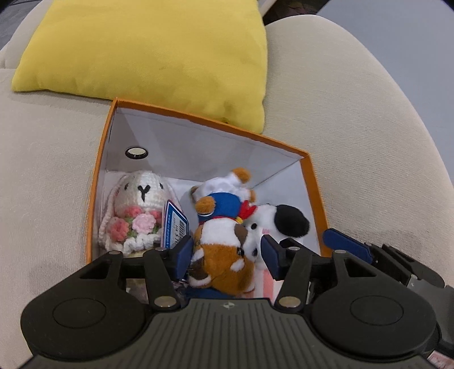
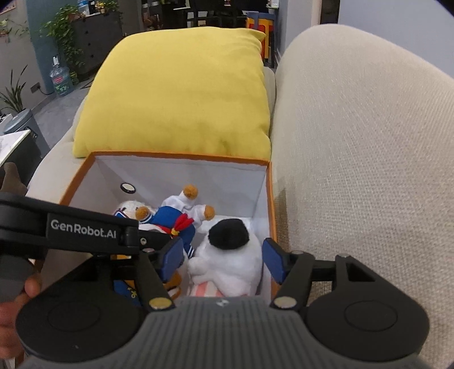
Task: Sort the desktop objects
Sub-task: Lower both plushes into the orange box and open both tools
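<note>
Box point(image 1: 98, 181): orange, on sofa point(image 1: 354, 113), before yellow cushion point(image 1: 147, 48).
Left gripper point(image 1: 225, 257): jaws closed on brown plush point(image 1: 224, 255), inside box.
Right gripper point(image 2: 222, 259): jaws apart around white plush point(image 2: 232, 261), in box.

A home living room, seen from a sofa

A beige fabric sofa point(image 2: 354, 159) carries a yellow cushion point(image 2: 181, 93); beyond it stand a dark cabinet point(image 2: 96, 42) with trailing houseplants point(image 2: 61, 31), a large water bottle point(image 2: 60, 78) on the grey floor, and coloured chairs point(image 2: 259, 25) far behind.
</note>
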`<state>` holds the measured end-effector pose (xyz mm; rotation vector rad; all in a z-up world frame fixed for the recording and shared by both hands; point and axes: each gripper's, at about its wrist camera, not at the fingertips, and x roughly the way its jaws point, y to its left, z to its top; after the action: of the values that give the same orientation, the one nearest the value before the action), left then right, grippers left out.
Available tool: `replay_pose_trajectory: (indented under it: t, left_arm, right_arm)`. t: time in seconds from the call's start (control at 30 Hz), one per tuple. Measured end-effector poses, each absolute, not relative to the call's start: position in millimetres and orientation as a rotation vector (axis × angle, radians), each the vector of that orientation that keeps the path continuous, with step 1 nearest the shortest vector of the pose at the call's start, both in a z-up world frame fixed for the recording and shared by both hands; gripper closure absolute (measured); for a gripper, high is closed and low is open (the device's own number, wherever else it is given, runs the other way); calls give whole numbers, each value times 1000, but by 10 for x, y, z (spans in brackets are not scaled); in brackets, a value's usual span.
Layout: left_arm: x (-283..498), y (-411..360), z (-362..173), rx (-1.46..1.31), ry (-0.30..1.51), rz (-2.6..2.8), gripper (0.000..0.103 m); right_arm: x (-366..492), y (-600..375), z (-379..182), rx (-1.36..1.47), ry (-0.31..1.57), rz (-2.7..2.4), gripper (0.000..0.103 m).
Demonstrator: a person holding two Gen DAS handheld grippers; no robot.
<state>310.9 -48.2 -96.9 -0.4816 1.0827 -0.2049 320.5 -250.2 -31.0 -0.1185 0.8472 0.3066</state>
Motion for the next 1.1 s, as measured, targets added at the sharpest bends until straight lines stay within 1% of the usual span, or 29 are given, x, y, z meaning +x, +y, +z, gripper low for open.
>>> replay_pose_trajectory:
  t: [0.03, 0.07, 0.13, 0.17, 0.23, 0.3, 0.4, 0.47, 0.63, 0.67, 0.77, 0.83, 0.87, 0.9, 1.1]
  left_arm:
    - [3104, -467, -957, -478, 1080, -215, 44]
    - [3100, -450, -946, -476, 1072, -227, 45]
    - [3092, -410, -911, -466, 1061, -233, 51]
    - [3086, -398, -879, -460, 1056, -236, 52]
    - [3074, -381, -817, -432, 1053, -242, 62]
    - [3073, -410, -816, -397, 1056, -259, 63]
    - [3023, -426, -800, -354, 1054, -311, 63]
    - [3010, -541, -847, -293, 1049, -323, 63]
    - [2968, -618, -932, -230, 1062, -325, 66]
    - [2970, -639, -942, -214, 1058, -323, 66]
    - [2969, -681, -965, -179, 1059, -326, 68]
    - [2988, -714, -1006, -157, 1064, -326, 72]
    - [3002, -729, -1031, -145, 1064, -324, 76]
    - [3015, -742, -1050, -134, 1066, -324, 78]
    - [3106, -806, -1147, -111, 1056, -332, 79]
  right_arm:
    - [3187, -2515, -291, -118, 844, 314, 43]
    - [3178, -2528, -268, -118, 843, 321, 47]
    - [3212, -2556, -252, -122, 845, 333, 50]
    - [3191, -2567, -221, -123, 847, 335, 53]
    - [3176, -2587, -182, -123, 859, 341, 54]
    - [3175, -2575, -213, -118, 884, 348, 55]
    - [3078, -2541, -241, -148, 918, 383, 59]
    - [3009, -2476, -303, -198, 941, 412, 64]
    - [2991, -2338, -440, -297, 972, 404, 68]
    - [2998, -2353, -460, -306, 977, 401, 72]
    - [3049, -2354, -562, -346, 986, 382, 79]
    - [3067, -2333, -626, -376, 978, 372, 82]
    - [3099, -2324, -658, -375, 984, 369, 87]
    - [3131, -2316, -673, -380, 981, 360, 88]
    - [3315, -2261, -687, -384, 943, 338, 89]
